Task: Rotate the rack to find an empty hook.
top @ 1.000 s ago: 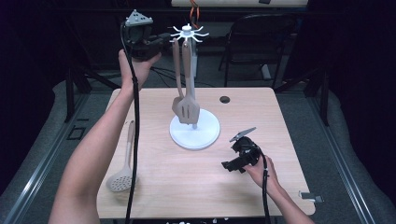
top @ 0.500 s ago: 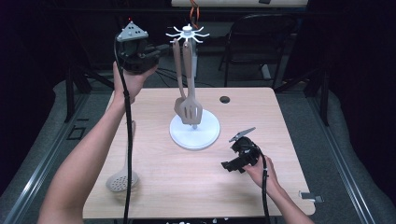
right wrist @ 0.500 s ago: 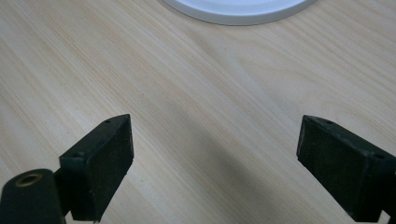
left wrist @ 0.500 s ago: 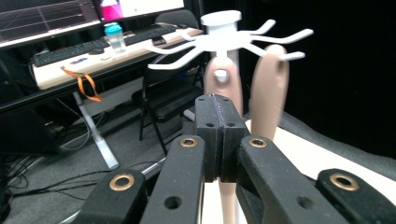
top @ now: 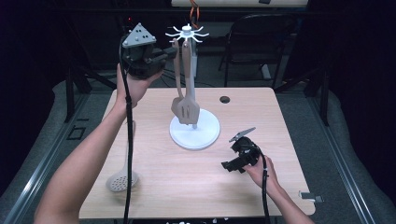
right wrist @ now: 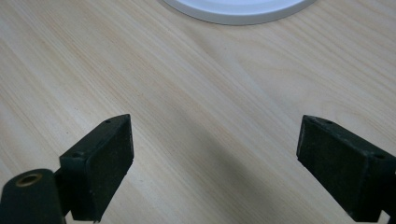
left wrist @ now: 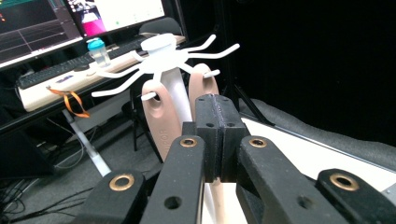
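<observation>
A white utensil rack [top: 194,133] stands mid-table, its hooked top [top: 187,32] carrying two beige utensils. One is a slotted spatula [top: 186,112]. My left gripper [top: 169,51] is held high, just left of the rack's top, and is shut on nothing. In the left gripper view its pads [left wrist: 216,130] are pressed together, with the hooks [left wrist: 161,51] and both hanging handles [left wrist: 159,116] right behind them. My right gripper [top: 233,157] rests low on the table, right of the rack's base, and stands open. Bare wood [right wrist: 201,107] lies between its jaws [right wrist: 215,168].
A beige skimmer [top: 122,179] lies on the table's left side, handle pointing away from me. A round hole [top: 225,99] sits in the far part of the tabletop. A black chair [top: 261,42] stands behind the table. The rack's base edge [right wrist: 238,11] is just ahead of the right gripper.
My left gripper has come down and a little back from the rack's top hooks. The right gripper has stayed put.
</observation>
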The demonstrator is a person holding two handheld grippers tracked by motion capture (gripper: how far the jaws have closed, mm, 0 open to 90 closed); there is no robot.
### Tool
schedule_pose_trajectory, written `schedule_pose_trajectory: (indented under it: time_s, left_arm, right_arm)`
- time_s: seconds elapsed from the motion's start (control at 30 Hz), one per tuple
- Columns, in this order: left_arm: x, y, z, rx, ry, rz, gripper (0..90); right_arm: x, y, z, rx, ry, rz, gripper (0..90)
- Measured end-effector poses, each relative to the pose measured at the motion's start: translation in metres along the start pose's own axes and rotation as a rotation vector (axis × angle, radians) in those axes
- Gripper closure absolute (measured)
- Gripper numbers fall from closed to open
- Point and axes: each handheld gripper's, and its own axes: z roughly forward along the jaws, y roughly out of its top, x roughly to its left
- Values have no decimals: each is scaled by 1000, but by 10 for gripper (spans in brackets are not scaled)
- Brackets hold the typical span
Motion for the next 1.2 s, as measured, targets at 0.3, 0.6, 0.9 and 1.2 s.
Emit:
schedule_pose_trajectory:
  time_s: [0.3,0.6,0.9,1.2]
  left_arm:
    - [11,0,5,-8,42,-37,898]
    - [20,-4,8,-7,56,-70,898]
    - [14,-3,10,-14,38,-48,898]
    - [20,-1,20,5,72,-59,898]
  right_arm:
    - [0,0,0,-2,4,0,106]
    - [1,0,1,-3,6,6,106]
    - [1,0,0,0,-7,-4,107]
    - [1,0,0,4,7,9,107]
